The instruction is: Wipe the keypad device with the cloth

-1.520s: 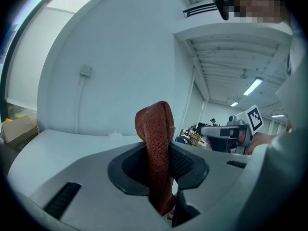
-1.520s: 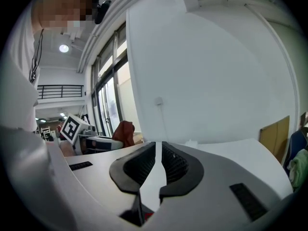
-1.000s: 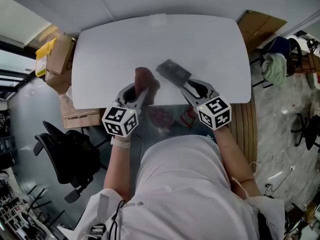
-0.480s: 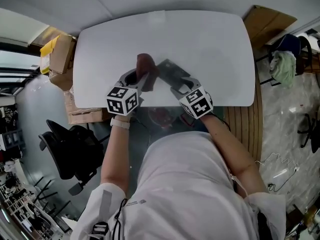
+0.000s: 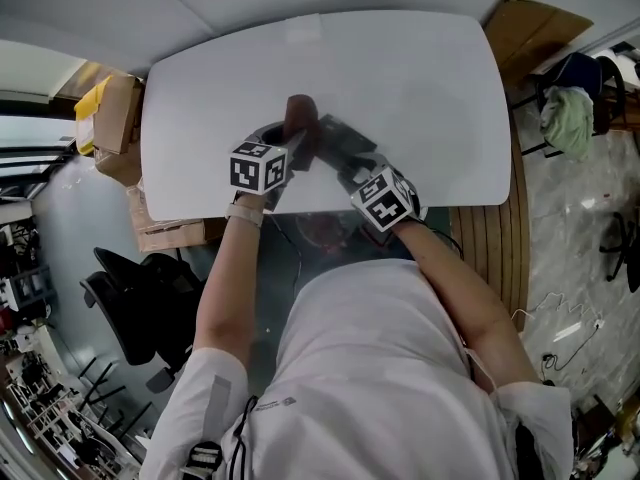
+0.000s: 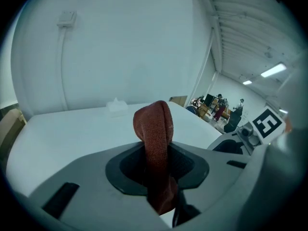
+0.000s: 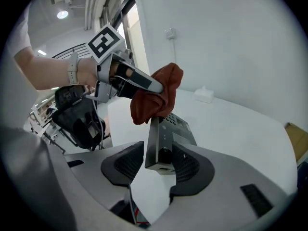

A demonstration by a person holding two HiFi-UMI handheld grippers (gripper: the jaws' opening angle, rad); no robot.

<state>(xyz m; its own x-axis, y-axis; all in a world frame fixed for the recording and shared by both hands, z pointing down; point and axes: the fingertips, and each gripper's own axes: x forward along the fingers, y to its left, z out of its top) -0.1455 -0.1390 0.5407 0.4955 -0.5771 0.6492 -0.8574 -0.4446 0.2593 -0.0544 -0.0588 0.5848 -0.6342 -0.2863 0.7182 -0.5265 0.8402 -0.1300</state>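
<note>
**mk_77:** ok, head view first, where's everything sitting?

**dosa:** Person is leaning over a white table [image 5: 430, 78]. The left gripper [image 5: 292, 146] and the right gripper [image 5: 348, 166] point in toward each other near the middle of it. The dark red cloth [image 5: 300, 116] sticks up out of the left one. The keypad device [image 5: 345, 140] is the dark slab right beside it, with its near end at the right gripper's tips. Can't tell from up here if the cloth is actually touching it.

**mk_77:** and the left gripper view?

**dosa:** Pretty clear. The jaws are clamped on the cloth [image 6: 153, 129], which is pinched into a folded strip that stands up between the pads. There's white table beyond it, and a small white box [image 6: 117, 106] at the far edge.

**mk_77:** right gripper view?

**dosa:** Those jaws have just been opening and they're spread now. The near end of the keypad device [image 7: 166, 138] is between them, up against the right-hand pad, with a visible gap to the other pad, so no squeeze. The left gripper's bunched cloth [image 7: 156, 97] hangs right at the device's far end.
</note>
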